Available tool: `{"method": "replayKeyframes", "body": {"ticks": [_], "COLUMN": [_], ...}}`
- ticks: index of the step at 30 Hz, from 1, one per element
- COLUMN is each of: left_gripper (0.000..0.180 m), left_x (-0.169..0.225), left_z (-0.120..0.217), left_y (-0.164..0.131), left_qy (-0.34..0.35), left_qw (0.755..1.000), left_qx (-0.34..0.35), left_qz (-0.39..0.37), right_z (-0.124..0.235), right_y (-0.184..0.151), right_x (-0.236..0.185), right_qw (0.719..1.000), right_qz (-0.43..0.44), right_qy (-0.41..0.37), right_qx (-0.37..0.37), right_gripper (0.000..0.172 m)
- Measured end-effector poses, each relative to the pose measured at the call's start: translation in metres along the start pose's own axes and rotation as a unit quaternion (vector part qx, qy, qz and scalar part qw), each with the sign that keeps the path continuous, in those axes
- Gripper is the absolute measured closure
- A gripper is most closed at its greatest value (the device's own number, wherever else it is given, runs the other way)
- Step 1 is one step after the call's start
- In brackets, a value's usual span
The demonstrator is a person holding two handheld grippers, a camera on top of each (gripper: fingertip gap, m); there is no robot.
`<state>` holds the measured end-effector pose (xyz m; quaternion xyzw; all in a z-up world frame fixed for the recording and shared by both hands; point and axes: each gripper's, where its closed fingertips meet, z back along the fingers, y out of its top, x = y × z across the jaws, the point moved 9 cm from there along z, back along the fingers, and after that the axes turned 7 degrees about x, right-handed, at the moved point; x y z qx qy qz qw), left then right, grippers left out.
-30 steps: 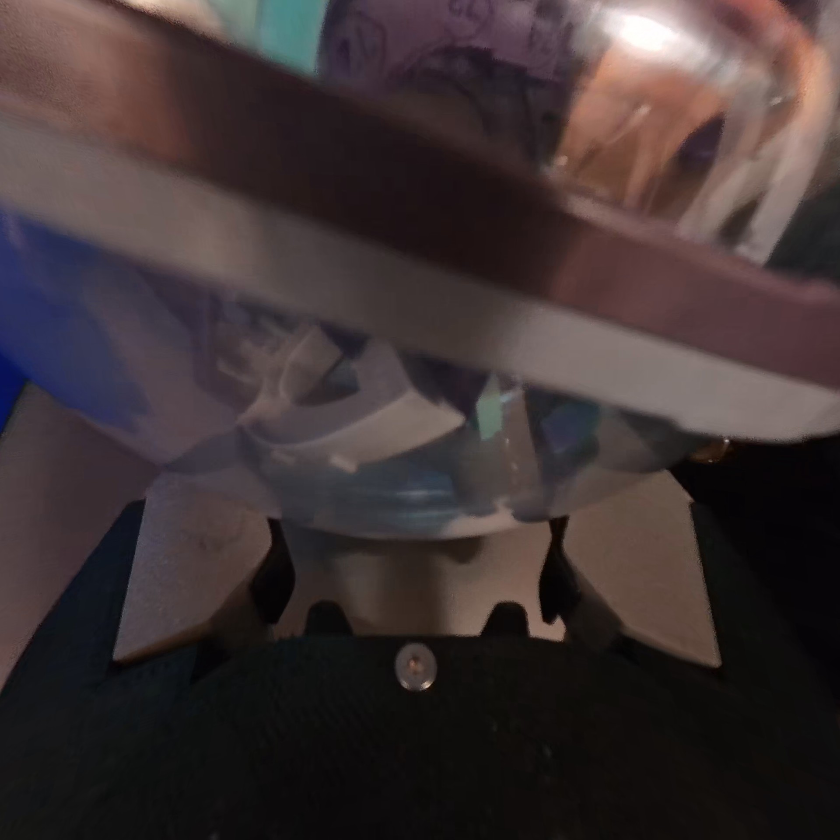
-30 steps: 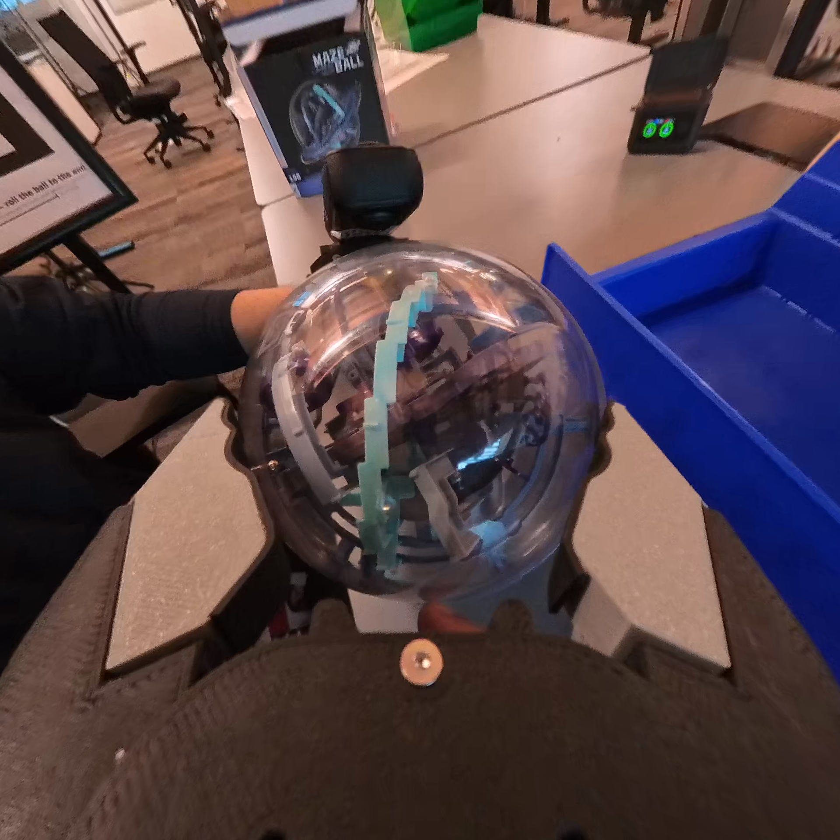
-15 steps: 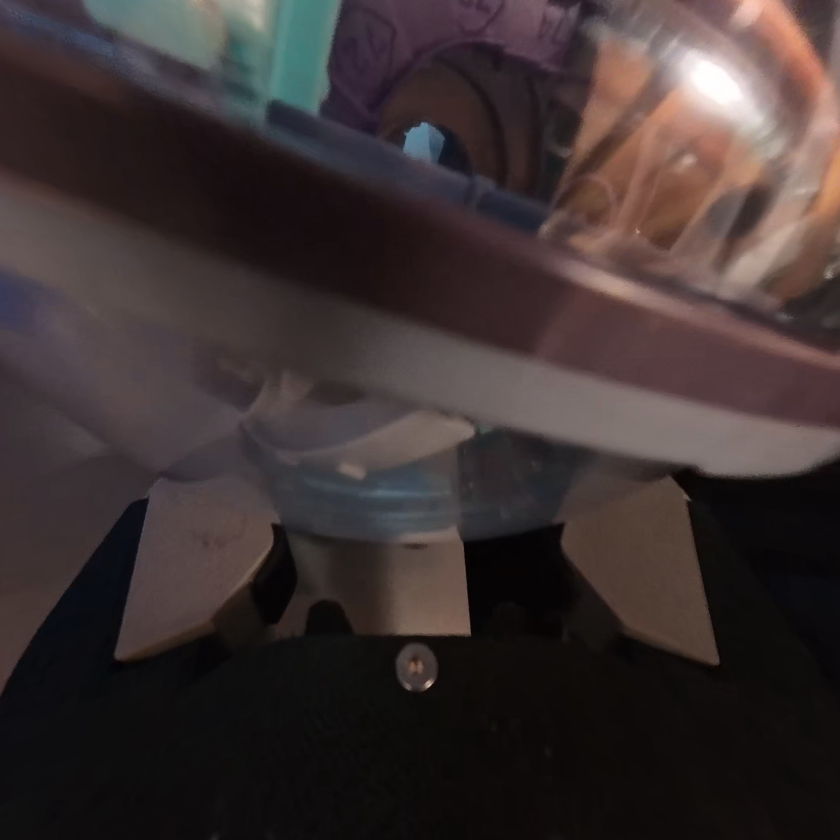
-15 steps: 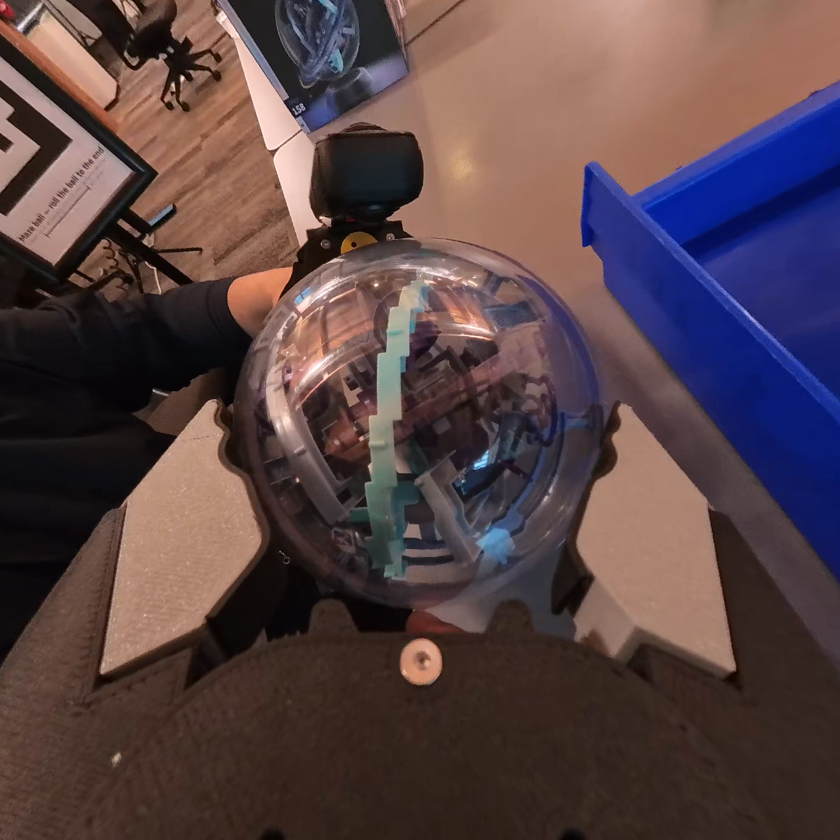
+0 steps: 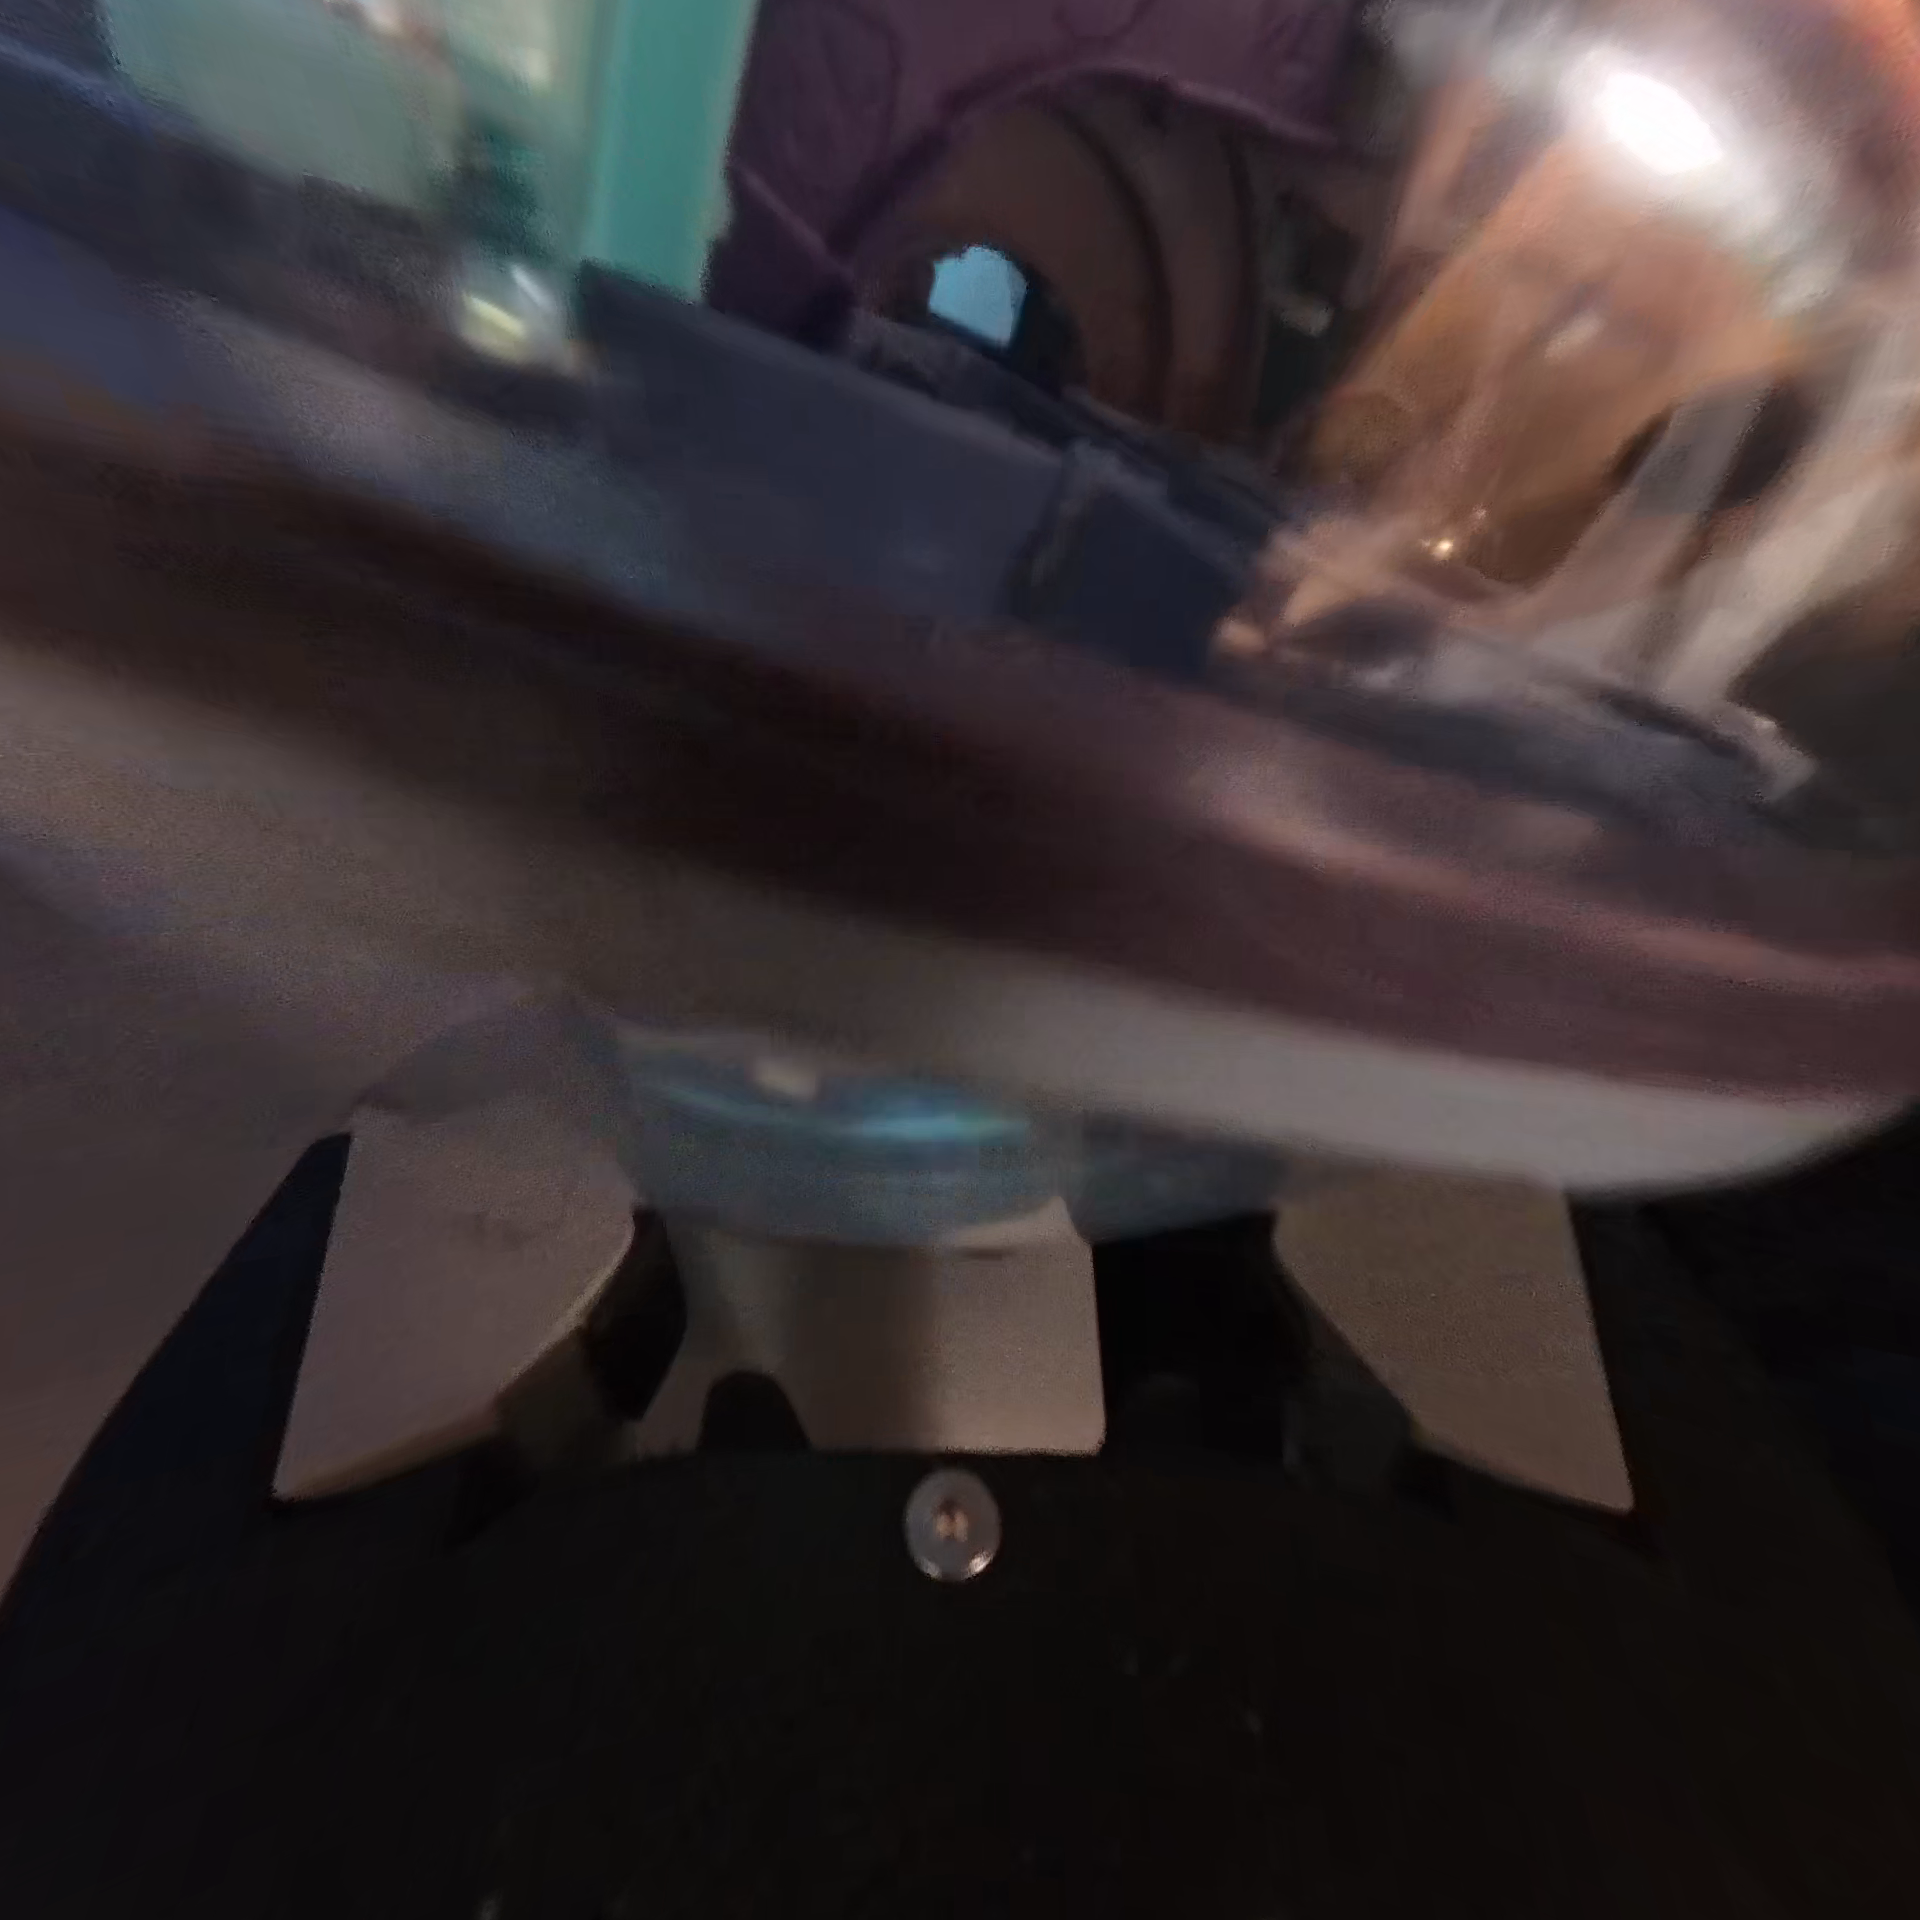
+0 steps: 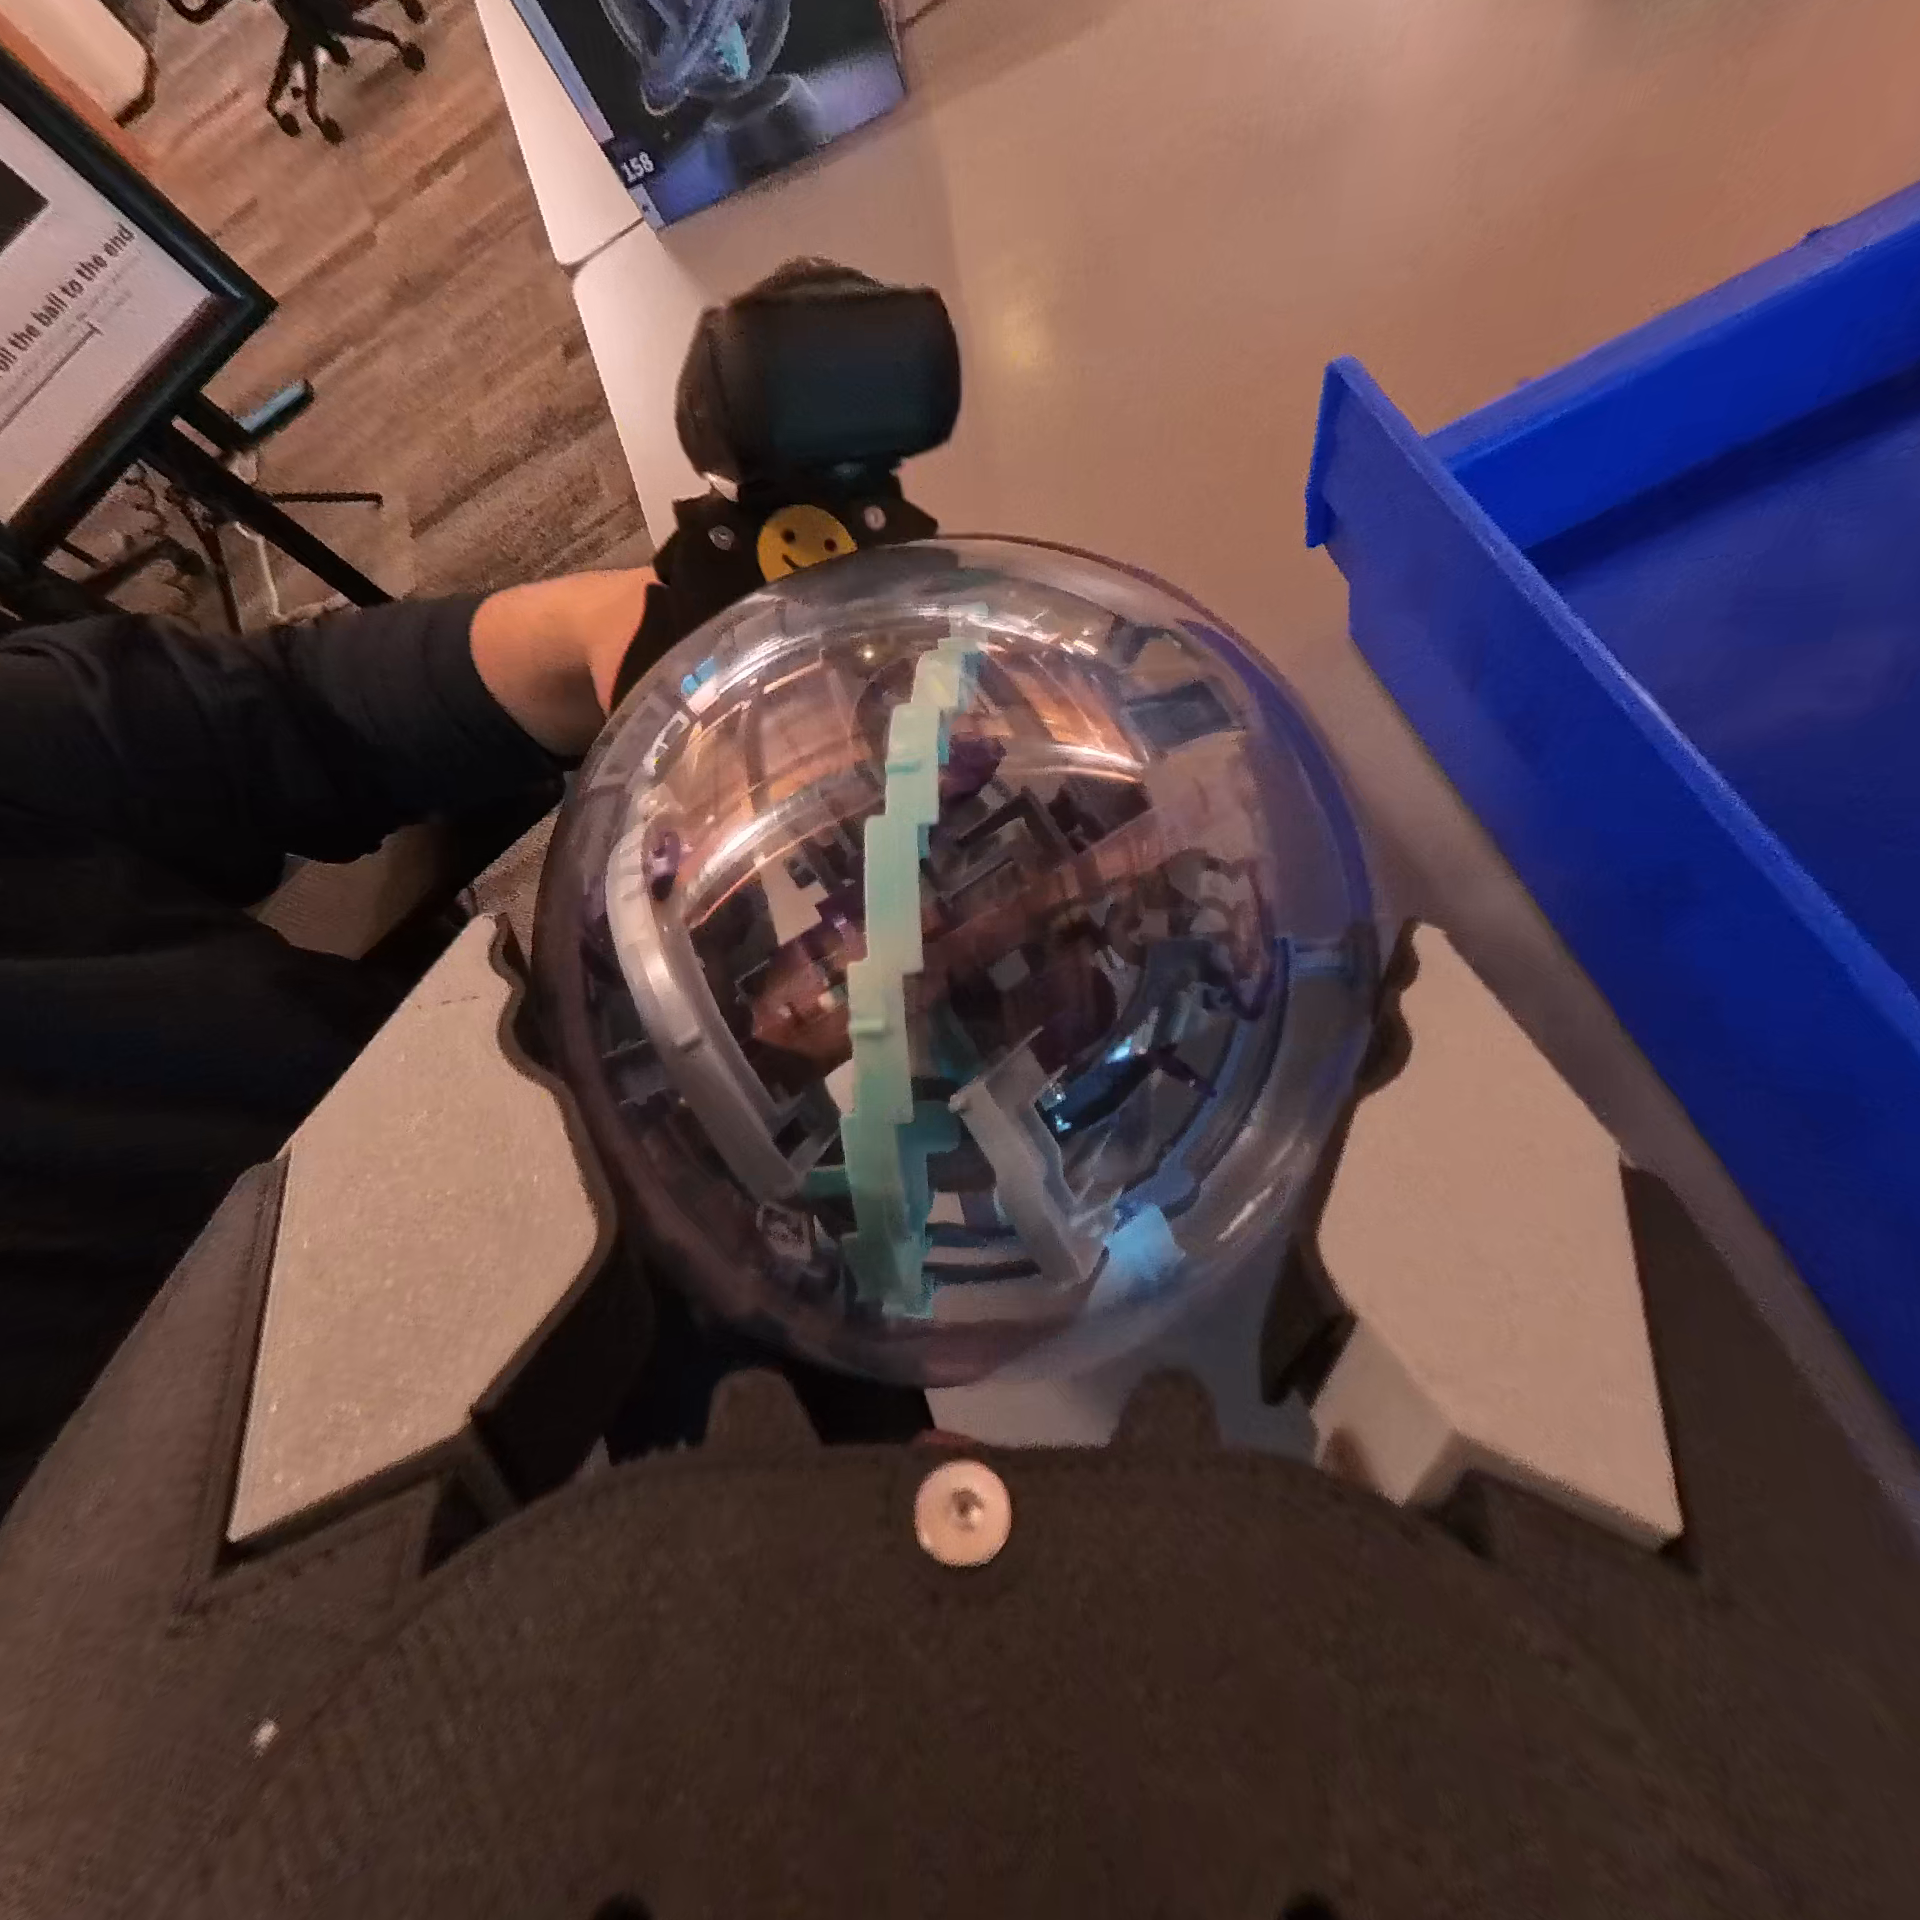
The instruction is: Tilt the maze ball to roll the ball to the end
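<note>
Clear maze ball — teal track inside — gripped by right jaws; left jaws' state unclear.

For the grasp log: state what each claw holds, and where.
Right claw clamps the clear plastic maze sphere across its widest middle. Left claw's grasp cannot be told through blur.
</note>
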<state>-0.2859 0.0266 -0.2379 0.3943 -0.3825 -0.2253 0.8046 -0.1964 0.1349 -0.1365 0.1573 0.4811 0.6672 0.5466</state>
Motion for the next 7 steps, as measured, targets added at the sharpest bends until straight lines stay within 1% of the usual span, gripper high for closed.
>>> {"method": "replayKeyframes", "body": {"ticks": [1, 3, 6, 7], "left_gripper": [0.047, 0.052, 0.061, 0.058], "left_x": [-0.001, -0.002, -0.005, -0.005], "left_z": [0.001, 0.002, 0.005, 0.004], "left_y": [0.0, -0.001, -0.005, -0.006], "left_qy": [0.008, 0.035, 0.124, 0.149], "left_qw": [1.0, 0.999, 0.991, 0.986], "left_qx": [0.0, -0.004, -0.03, -0.04], "left_qz": [0.0, -0.01, -0.049, -0.059], "right_z": [0.0, 0.0, -0.002, -0.002], "right_y": [-0.003, -0.007, -0.018, -0.02], "right_x": [0.002, 0.004, 0.009, 0.01], "right_qw": [1.0, 1.0, 0.999, 0.999], "right_qz": [-0.002, -0.002, 0.006, 0.001], "right_qy": [-0.001, -0.008, -0.036, -0.036], "right_qx": [0.001, 0.002, -0.004, 0.012], "right_gripper": [0.02, 0.02, 0.022, 0.024]}}
